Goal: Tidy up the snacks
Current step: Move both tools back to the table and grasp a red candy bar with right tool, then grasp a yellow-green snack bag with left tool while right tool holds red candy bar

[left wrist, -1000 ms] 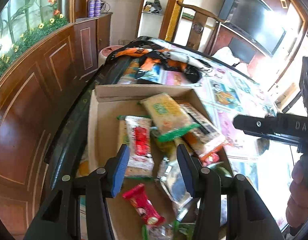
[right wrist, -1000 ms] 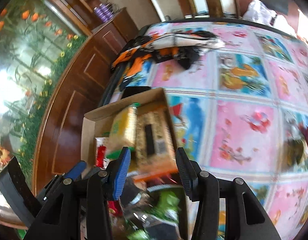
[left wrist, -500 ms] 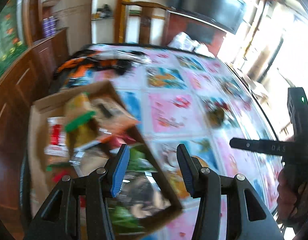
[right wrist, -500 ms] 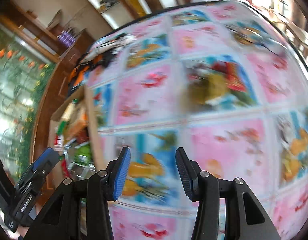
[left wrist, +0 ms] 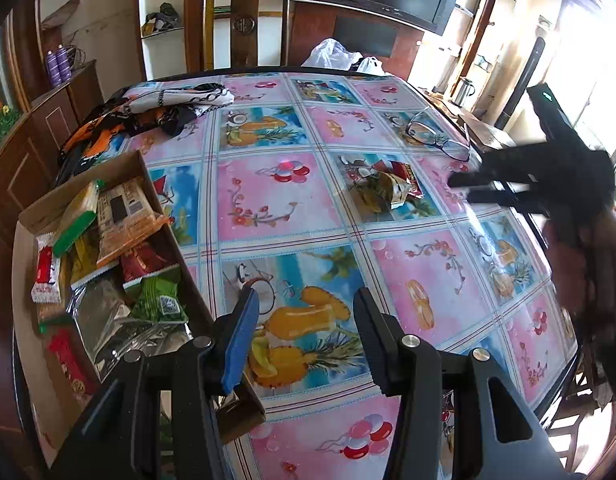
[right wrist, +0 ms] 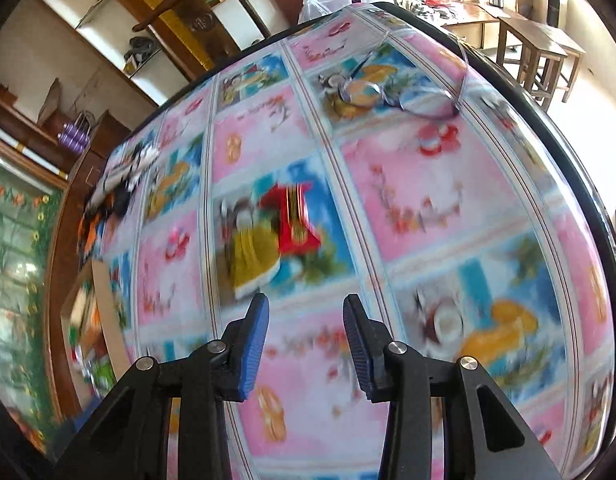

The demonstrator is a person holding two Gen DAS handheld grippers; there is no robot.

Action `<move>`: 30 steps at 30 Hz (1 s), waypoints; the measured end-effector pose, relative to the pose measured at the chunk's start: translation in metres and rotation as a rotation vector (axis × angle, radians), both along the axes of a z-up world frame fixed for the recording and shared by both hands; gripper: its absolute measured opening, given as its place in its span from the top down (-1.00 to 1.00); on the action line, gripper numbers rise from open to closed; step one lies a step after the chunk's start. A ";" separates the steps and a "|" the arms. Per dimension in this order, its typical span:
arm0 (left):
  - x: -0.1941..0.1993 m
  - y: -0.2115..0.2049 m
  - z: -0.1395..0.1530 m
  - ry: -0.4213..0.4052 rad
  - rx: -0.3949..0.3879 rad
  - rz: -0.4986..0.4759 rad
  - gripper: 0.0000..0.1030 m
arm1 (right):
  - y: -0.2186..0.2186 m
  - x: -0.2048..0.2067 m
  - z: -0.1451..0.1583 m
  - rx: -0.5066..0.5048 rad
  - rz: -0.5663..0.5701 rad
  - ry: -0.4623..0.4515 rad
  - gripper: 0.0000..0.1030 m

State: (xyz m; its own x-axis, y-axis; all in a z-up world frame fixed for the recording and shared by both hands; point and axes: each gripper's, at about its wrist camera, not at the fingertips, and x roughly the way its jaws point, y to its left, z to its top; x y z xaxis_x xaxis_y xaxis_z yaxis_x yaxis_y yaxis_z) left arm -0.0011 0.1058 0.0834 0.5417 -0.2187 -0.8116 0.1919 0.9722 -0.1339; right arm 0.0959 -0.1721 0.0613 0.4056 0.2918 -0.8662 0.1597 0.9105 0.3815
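Observation:
A cardboard box [left wrist: 176, 248] at the table's left edge holds several snack packets [left wrist: 120, 220]. Two loose packets, one yellow-green [left wrist: 381, 194] and one red [left wrist: 407, 174], lie on the tablecloth in the middle right. My left gripper [left wrist: 304, 332] is open and empty, above the cloth just right of the box. My right gripper [right wrist: 306, 330] is open and empty, a short way before the yellow [right wrist: 256, 256] and red [right wrist: 294, 216] packets; that view is blurred. The right gripper also shows in the left wrist view [left wrist: 463, 190], right of the loose packets.
A patterned cloth [left wrist: 148, 108] lies at the table's far left corner. Glasses [left wrist: 435, 134] lie at the far right. A wooden chair [left wrist: 244, 24] stands behind the table. A wooden cabinet [left wrist: 20, 152] runs along the left.
Both grippers have swung away from the box to the right, over the tablecloth. The right gripper now faces the loose packets. Both stay open.

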 end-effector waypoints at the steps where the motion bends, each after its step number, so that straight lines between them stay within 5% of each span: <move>1: -0.001 0.002 0.000 0.000 0.003 0.010 0.07 | -0.001 0.011 -0.002 0.001 0.001 0.007 0.19; 17: -0.006 0.033 0.002 0.008 0.015 0.119 0.07 | 0.022 0.085 -0.041 -0.131 0.082 0.053 0.19; 20: -0.005 0.029 0.002 0.009 0.017 0.109 0.07 | 0.031 0.093 -0.044 -0.139 0.119 0.056 0.52; 24: -0.002 0.026 0.001 0.010 0.014 0.100 0.07 | 0.043 0.089 -0.048 -0.175 0.162 0.070 0.62; 30: 0.004 0.022 -0.002 0.024 0.000 0.087 0.07 | 0.067 0.056 -0.050 -0.097 0.256 0.076 0.63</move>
